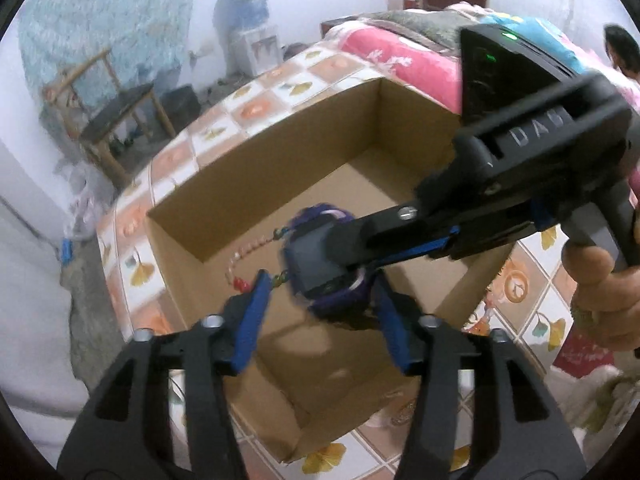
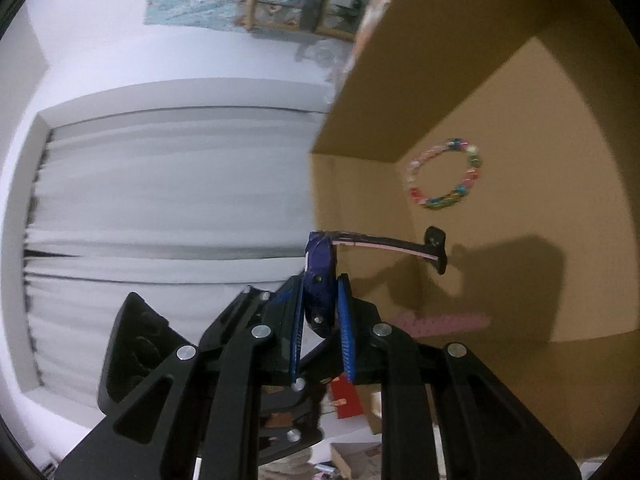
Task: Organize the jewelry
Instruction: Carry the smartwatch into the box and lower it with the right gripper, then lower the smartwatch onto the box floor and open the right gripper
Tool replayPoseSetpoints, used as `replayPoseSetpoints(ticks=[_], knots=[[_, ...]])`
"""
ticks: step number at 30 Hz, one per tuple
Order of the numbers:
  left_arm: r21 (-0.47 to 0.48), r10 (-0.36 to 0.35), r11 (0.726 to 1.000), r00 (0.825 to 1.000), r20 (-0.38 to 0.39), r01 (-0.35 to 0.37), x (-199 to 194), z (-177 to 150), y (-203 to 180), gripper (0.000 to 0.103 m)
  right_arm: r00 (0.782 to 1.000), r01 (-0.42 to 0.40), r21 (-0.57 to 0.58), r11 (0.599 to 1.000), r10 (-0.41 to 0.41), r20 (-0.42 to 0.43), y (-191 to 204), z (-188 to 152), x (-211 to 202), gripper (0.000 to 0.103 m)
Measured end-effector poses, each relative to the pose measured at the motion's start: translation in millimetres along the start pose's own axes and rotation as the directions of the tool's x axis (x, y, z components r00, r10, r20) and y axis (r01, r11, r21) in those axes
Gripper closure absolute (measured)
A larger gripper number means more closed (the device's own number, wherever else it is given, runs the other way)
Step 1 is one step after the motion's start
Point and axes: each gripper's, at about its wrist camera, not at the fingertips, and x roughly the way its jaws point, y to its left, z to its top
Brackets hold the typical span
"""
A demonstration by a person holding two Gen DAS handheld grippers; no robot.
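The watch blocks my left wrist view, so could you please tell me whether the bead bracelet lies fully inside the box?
Observer: Yes, the bead bracelet is a complete ring, flat on the cardboard box floor.
Operator: Is the right gripper shut on the watch?
Observer: Yes, the right gripper pinches the purple watch case between both pads.
Operator: And the strap?
Observer: Its buckle sits apart from the bracelet.
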Motion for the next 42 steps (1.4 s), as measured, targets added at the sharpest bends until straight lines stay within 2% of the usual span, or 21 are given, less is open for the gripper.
replayPoseSetpoints(ticks=[3,6,7,13,15,17,19,20,21,22,24,25,30,31,32,34,35,36,37,39,42], knots=[[-0.066,-0.045,0.997,0.998,0.033,0.047,-4,-3,13,0.048,0.991,0.123,-0.031,0.992,-0.121,0.064,-1,3,-14,0.084],[-0.125,-0.073,0.989,0.995,0.068,0.081,-11,-8,24,0.047,0.979,0.188,-0.047,0.981,-0.184,0.085,1,5,-26,0.080],[-0.136,-0.073,0.987,0.995,0.073,0.083,-12,-9,26,0.047,0.973,0.220,-0.053,0.974,-0.215,0.088,2,6,-29,0.076],[-0.195,-0.031,0.979,0.992,0.121,0.054,-28,-23,34,0.047,0.928,0.370,-0.188,0.910,-0.355,0.111,30,11,-38,0.075],[-0.213,-0.004,0.976,0.990,0.143,0.034,-38,-30,34,0.047,0.903,0.430,-0.249,0.868,-0.418,0.101,40,16,-36,0.066],[-0.230,0.019,0.973,0.986,0.168,0.021,-47,-36,34,0.046,0.857,0.502,-0.350,0.791,-0.509,0.077,51,22,-24,0.057],[-0.259,0.050,0.966,0.978,0.203,0.005,-59,-46,35,0.040,0.782,0.561,-0.479,0.675,-0.622,0.040,58,25,-3,0.056],[-0.271,0.057,0.963,0.976,0.212,0.002,-63,-49,36,0.039,0.753,0.570,-0.523,0.633,-0.658,0.025,60,25,2,0.056],[-0.286,0.066,0.958,0.974,0.218,-0.001,-66,-55,38,0.039,0.709,0.567,-0.595,0.570,-0.705,0.000,63,25,14,0.056],[-0.304,0.073,0.953,0.973,0.220,-0.003,-69,-62,39,0.039,0.684,0.558,-0.637,0.532,-0.730,-0.009,63,23,18,0.056],[-0.335,0.080,0.942,0.973,0.217,-0.003,-71,-74,42,0.039,0.598,0.550,-0.725,0.416,-0.802,-0.006,63,22,32,0.056],[-0.347,0.083,0.938,0.973,0.215,-0.003,-72,-79,43,0.039,0.567,0.545,-0.750,0.374,-0.824,0.002,61,23,38,0.056],[-0.389,0.112,0.921,0.975,0.191,-0.029,-73,-101,51,0.039,0.441,0.482,-0.842,0.242,-0.897,-0.005,43,20,69,0.059],[-0.395,0.115,0.918,0.976,0.185,-0.033,-73,-105,52,0.039,0.428,0.479,-0.844,0.241,-0.904,-0.016,40,21,73,0.064],[-0.400,0.118,0.916,0.977,0.178,-0.038,-73,-108,52,0.039,0.419,0.473,-0.847,0.243,-0.908,-0.027,36,22,78,0.070],[-0.414,0.127,0.909,0.978,0.164,-0.049,-70,-115,54,0.039,0.407,0.466,-0.860,0.210,-0.913,-0.002,34,22,83,0.074],[-0.421,0.127,0.905,0.979,0.157,-0.050,-68,-119,55,0.039,0.411,0.455,-0.865,0.211,-0.912,-0.006,33,22,85,0.082],[-0.429,0.125,0.902,0.981,0.152,-0.049,-67,-122,56,0.039,0.426,0.441,-0.867,0.231,-0.904,-0.024,34,22,85,0.084],[-0.435,0.122,0.899,0.981,0.149,-0.046,-66,-124,57,0.039,0.430,0.437,-0.868,0.236,-0.902,-0.028,35,21,86,0.087],[-0.449,0.109,0.893,0.984,0.144,-0.033,-63,-129,59,0.039,0.435,0.434,-0.875,0.216,-0.900,-0.006,38,19,89,0.088],[-0.461,0.106,0.887,0.985,0.136,-0.031,-59,-133,62,0.039,0.469,0.436,-0.866,0.244,-0.883,-0.013,45,20,93,0.088]])
